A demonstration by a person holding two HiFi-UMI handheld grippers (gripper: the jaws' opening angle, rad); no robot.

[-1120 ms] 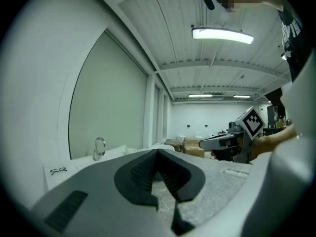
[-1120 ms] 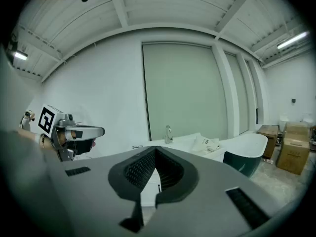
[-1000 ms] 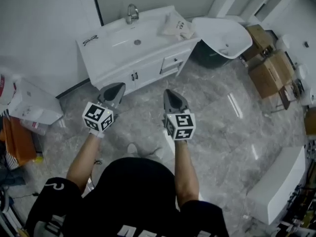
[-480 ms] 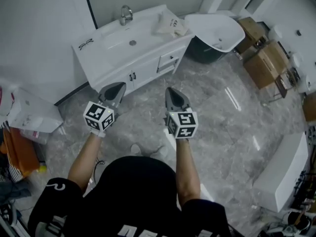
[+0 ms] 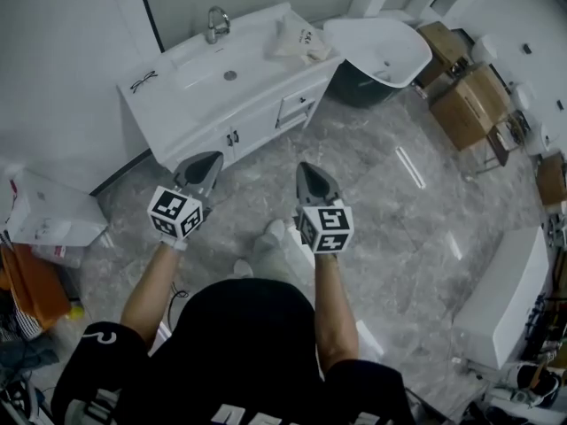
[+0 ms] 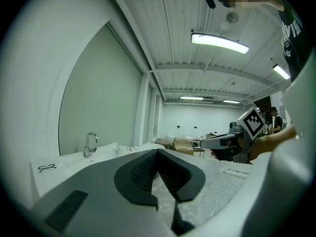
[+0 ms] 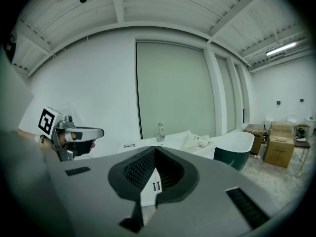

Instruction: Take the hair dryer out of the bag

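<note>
vanity (image 5: 266, 71) white | bag (image 5: 299, 39) cream | floor (image 5: 390, 228) grey marbled | bathtub (image 5: 376, 42) white, dark-green outside

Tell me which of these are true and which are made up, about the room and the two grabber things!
1. The bag lies on the vanity top, next to the basin. True.
2. The left hand-held gripper is touching the bag. False: it is held in the air over the floor, well away from the bag.
3. The left hand-held gripper and the right hand-held gripper both have their jaws together, with nothing between them. True.
4. The right hand-held gripper is carrying the hair dryer. False: it is empty, and no hair dryer shows anywhere.
</note>
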